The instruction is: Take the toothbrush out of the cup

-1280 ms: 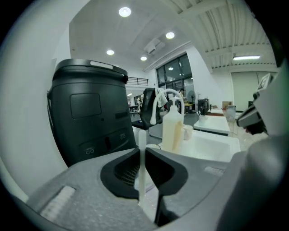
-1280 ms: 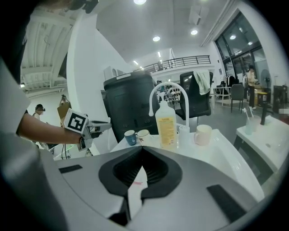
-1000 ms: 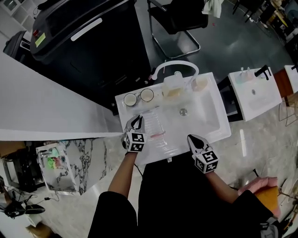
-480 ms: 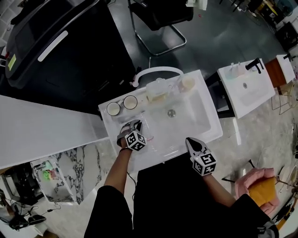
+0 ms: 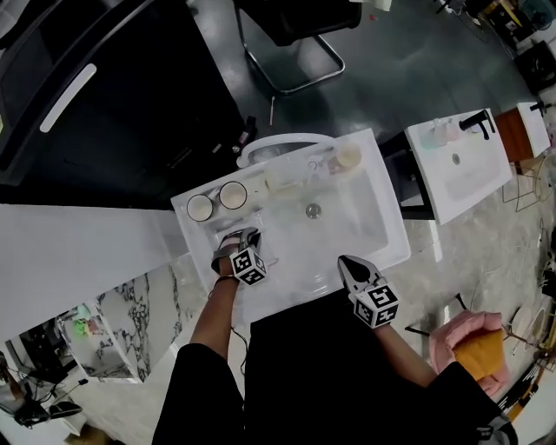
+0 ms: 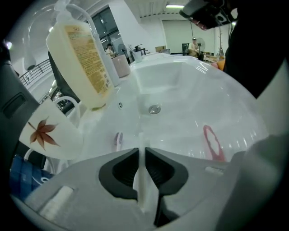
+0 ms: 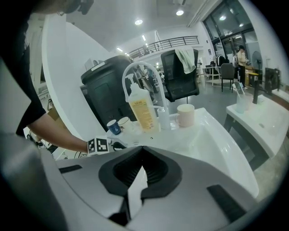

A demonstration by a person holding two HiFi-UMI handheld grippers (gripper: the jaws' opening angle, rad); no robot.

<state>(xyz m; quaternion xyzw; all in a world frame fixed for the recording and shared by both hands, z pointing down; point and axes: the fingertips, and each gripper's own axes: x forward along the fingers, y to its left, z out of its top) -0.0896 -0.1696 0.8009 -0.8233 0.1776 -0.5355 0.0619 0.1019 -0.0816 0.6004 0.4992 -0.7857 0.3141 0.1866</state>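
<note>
Grips toothbrush in left gripper, 8 o'clock of drain; holds right gripper closed, empty, 5 o'clock.

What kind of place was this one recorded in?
Probably an open office or test hall rather than a real bathroom. There is a washbasin with a soap bottle and cups, a second basin beside it, and an office chair behind.
</note>
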